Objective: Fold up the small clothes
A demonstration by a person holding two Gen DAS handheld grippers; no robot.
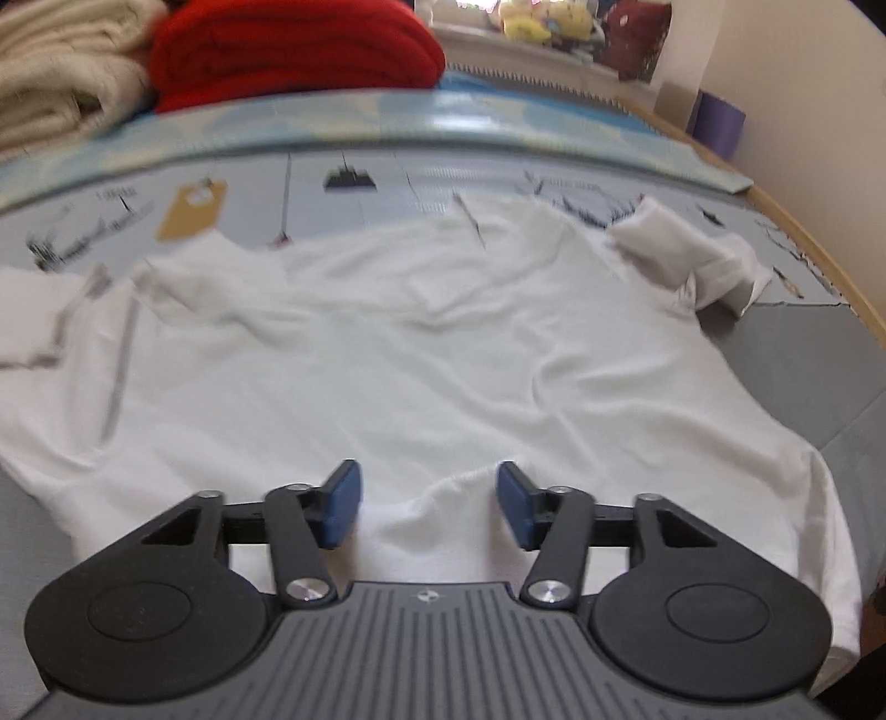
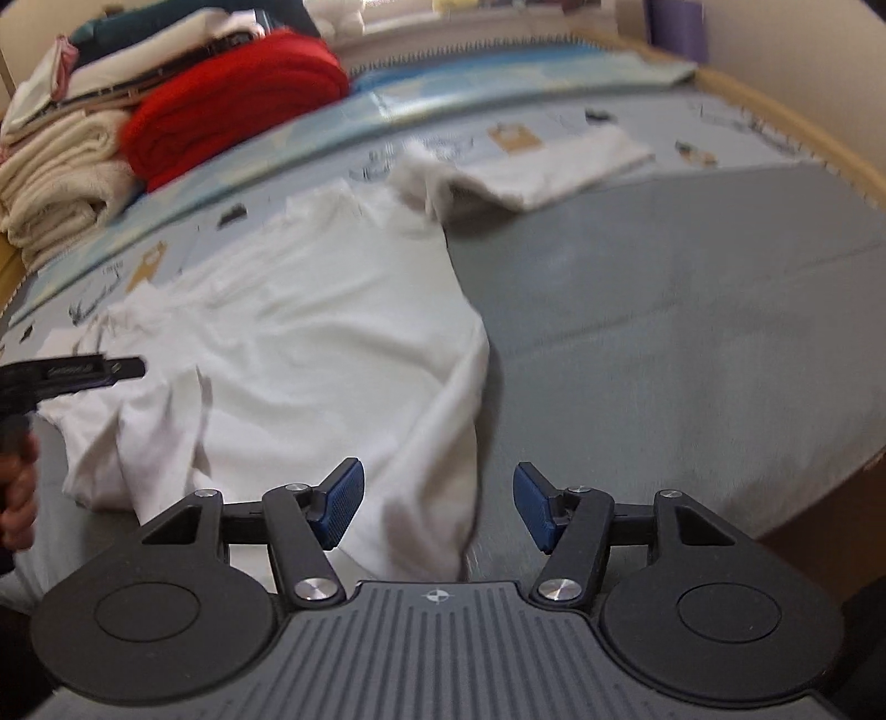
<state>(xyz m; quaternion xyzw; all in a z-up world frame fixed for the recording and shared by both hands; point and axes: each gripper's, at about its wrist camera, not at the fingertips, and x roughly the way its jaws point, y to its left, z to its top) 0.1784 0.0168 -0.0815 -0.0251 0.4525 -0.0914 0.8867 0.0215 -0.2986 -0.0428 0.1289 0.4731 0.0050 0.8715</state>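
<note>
A white T-shirt [image 1: 421, 360] lies spread on the grey bed surface, wrinkled, with one sleeve bunched at the far right [image 1: 686, 260]. My left gripper [image 1: 426, 507] is open, its blue pads on either side of a raised fold of the shirt's near hem. In the right wrist view the same shirt [image 2: 310, 343] lies left of centre. My right gripper [image 2: 437, 507] is open over the shirt's near right corner, with nothing between the pads. The left gripper [image 2: 105, 371] shows at the left edge there, held by a hand.
A red folded blanket [image 1: 293, 50] and cream towels [image 1: 50, 72] are stacked at the back left. A patterned blue-grey sheet [image 1: 387, 183] lies beyond the shirt. A folded white cloth [image 2: 559, 160] lies far right. The wooden bed edge [image 2: 803, 122] runs along the right.
</note>
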